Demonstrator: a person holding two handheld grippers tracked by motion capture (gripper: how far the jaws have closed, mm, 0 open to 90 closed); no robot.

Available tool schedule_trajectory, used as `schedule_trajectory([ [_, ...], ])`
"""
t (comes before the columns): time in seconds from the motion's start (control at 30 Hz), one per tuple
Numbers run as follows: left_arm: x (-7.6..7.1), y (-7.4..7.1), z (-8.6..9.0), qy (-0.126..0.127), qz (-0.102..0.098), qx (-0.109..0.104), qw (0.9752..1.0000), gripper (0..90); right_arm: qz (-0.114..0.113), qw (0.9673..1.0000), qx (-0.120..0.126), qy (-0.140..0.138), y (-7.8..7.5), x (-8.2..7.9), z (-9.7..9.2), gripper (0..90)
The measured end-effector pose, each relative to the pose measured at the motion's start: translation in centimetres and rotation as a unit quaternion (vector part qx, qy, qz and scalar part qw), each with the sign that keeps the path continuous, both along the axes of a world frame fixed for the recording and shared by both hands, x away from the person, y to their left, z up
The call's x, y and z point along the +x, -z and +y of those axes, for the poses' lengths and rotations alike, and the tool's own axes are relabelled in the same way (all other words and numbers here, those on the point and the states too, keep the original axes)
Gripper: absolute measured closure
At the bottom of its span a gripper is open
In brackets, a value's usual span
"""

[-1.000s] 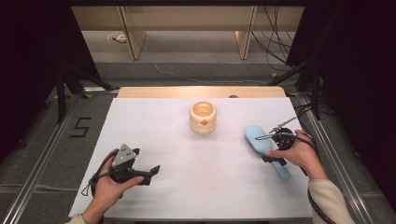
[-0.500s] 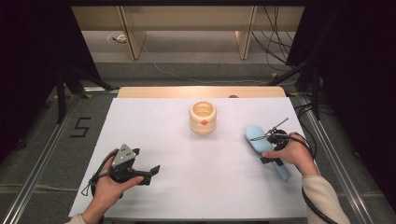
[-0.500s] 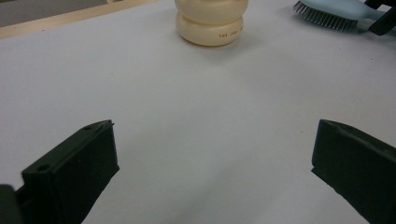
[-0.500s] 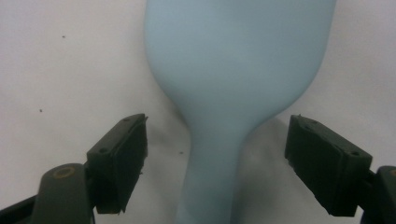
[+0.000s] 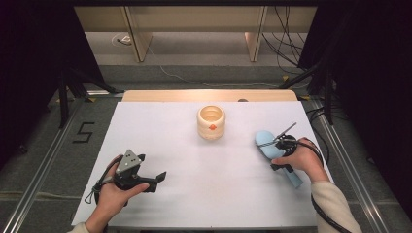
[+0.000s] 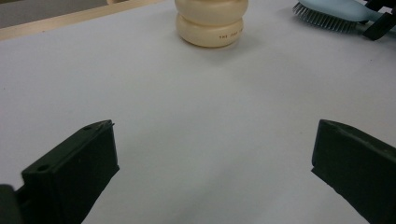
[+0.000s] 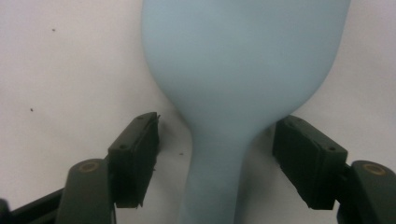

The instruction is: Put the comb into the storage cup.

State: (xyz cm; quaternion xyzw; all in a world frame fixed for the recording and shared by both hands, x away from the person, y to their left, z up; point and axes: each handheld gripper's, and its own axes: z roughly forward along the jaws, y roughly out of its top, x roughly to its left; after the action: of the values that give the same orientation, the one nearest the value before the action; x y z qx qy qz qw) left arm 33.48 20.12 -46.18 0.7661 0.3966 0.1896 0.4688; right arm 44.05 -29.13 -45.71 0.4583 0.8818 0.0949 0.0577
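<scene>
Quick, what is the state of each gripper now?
Left gripper: open, holding nothing.
Right gripper: open, jaws either side of the light blue hairbrush neck, not gripping.

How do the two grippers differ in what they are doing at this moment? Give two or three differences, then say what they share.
The left gripper has only bare table between its jaws; the right gripper straddles the neck of the blue hairbrush, jaws either side and not yet touching it. The left gripper lies low at the table's near left, aimed towards the cream jar; the right gripper points down over the brush at the right. Both are hand-held and open.
</scene>
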Motion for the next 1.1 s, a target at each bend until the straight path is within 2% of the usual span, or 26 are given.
schedule_trajectory([
  [0.47, -0.01, 0.00, 0.00, 0.001, 0.000, -0.001, 1.0000, 0.0, 0.000, 1.0000, -0.002, 0.003, -0.13, -0.06, 0.01, 42.4],
  [0.87, -0.01, 0.01, -0.03, 0.002, 0.000, 0.000, 1.0000, 0.0, 0.002, 0.9999, -0.003, 0.015, -0.37, -0.09, 0.03, 62.3],
  [1.1, -0.02, 0.01, -0.03, 0.003, 0.000, 0.000, 1.0000, 0.0, 0.002, 0.9996, -0.004, 0.028, -0.35, -0.17, 0.17, 67.8],
])
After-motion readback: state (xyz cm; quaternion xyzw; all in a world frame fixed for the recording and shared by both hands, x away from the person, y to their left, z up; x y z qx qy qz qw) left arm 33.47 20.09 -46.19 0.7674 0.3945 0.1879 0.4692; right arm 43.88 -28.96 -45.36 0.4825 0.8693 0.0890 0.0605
